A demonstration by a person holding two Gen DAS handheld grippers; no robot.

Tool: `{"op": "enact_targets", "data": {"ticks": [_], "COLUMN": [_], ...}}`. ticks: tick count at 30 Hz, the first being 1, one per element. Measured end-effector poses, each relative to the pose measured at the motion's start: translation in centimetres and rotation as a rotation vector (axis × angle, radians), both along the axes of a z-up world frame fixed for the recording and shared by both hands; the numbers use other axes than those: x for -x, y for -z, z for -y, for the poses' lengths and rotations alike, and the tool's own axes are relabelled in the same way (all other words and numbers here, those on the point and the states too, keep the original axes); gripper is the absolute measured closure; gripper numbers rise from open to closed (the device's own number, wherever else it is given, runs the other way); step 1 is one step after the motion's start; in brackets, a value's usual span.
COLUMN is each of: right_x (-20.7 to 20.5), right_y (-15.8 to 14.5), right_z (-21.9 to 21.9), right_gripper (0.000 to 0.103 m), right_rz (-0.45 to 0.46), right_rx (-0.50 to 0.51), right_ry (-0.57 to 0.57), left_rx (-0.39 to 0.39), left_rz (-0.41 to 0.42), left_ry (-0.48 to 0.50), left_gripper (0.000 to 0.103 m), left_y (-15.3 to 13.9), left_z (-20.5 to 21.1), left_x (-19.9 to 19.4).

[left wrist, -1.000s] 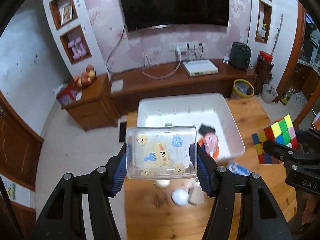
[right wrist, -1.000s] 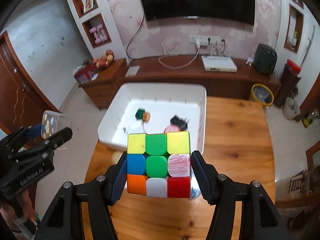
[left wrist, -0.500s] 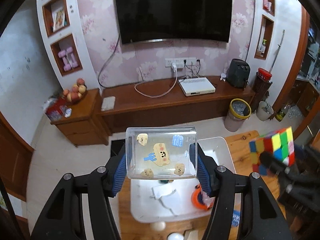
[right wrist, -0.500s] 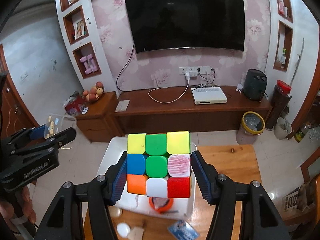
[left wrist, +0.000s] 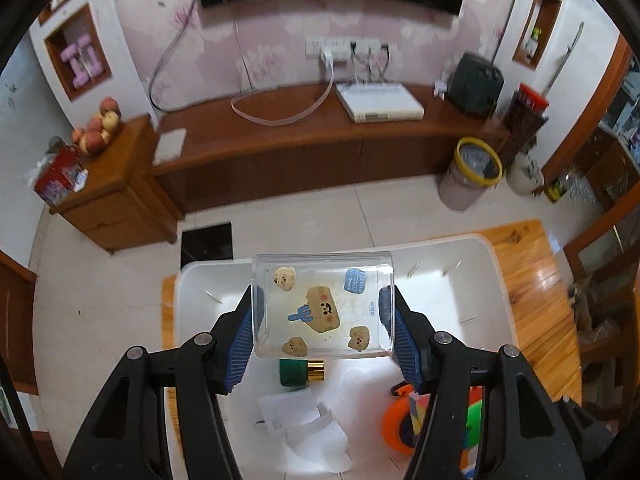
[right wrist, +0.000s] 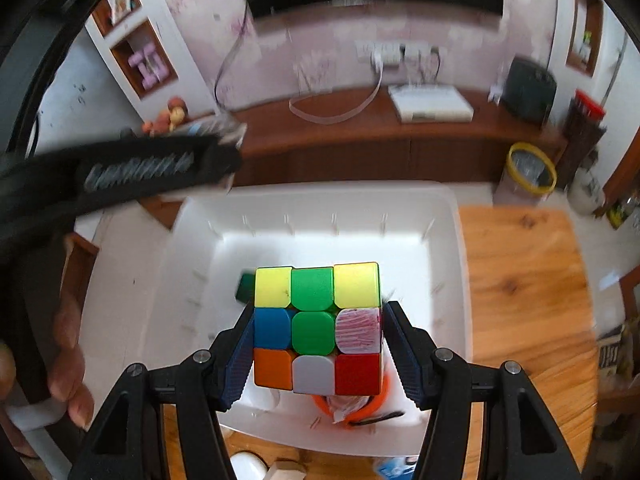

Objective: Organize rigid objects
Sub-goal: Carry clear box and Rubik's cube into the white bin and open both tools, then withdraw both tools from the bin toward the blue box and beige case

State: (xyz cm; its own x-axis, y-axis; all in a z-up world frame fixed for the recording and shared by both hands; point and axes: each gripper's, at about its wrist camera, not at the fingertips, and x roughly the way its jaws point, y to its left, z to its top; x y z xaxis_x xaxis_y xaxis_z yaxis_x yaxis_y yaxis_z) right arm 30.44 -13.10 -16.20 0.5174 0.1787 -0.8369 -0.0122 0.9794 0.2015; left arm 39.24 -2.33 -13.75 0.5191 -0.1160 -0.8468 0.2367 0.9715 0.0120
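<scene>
The left hand-held gripper point(left wrist: 322, 320) has its blue ribbed pads pressed on the two sides of a clear plastic box point(left wrist: 322, 306) decorated with cartoon stickers, so its jaws are partly closed around that box and hold it clear above a white plastic bin point(left wrist: 492, 280). The bin stands on a wooden bench point(left wrist: 532, 280), and inside it, below the box, lie a small green bottle with a gold cap point(left wrist: 298, 372), some crumpled white pieces point(left wrist: 312, 436) and an orange ring-shaped item point(left wrist: 394, 424). The right hand-held gripper point(right wrist: 318, 338) grips a scrambled puzzle cube point(right wrist: 316, 328) between its pads, the jaws partly closed on the cube's left and right faces; the face towards the camera shows yellow, green, blue, orange, white and red tiles and one scribbled with red. The cube hangs above the same bin point(right wrist: 444, 216), over its near half. In the right wrist view the other gripper crosses the upper left as a blurred black bar, with a person's fingers point(right wrist: 68, 360) wrapped around its handle at the left edge. Behind the bin runs a low wooden TV cabinet point(left wrist: 304, 140), and a yellow-rimmed waste bin point(left wrist: 476, 168) stands on the floor.
</scene>
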Motion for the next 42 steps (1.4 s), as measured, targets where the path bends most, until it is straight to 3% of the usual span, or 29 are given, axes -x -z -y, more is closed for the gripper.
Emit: {"op": "enact_targets", "data": {"ticks": [7,21,26,36,42], "right_x": [-0.4,-0.2,0.3,2.8,5.5], "right_y": [3.5,3.9,3.4,1.6,0.7], "right_z": [-0.5,-1.2,-1.2,-1.5,-1.0], "right_gripper": [0.041,0.04,0.031,0.029,0.029], "right_rz": [-0.07,-0.059,-0.051,-0.008,0.008], "right_rx": [-0.016,-0.076,-0.094,-0.08,-0.074], "right_ry": [-0.012,-0.044,-0.05,-0.077,-0.097], "left_rx": [-0.021,-0.083,-0.092,-0.099,-0.082], "left_rz": [-0.095,-0.139,-0.117,-0.078,-0.06], "left_ry": [0.033,0.103,0.098,0.097,0.092], "left_gripper": [0.039,0.038,0.021,0.021,0.021], "left_y": [4.1,5.6,4.9,2.7,1.2], "left_z": [0.9,2.3,2.1,1.8,1.5], "left_x": [-1.2,-0.7,0.1,3.2,7.0]}}
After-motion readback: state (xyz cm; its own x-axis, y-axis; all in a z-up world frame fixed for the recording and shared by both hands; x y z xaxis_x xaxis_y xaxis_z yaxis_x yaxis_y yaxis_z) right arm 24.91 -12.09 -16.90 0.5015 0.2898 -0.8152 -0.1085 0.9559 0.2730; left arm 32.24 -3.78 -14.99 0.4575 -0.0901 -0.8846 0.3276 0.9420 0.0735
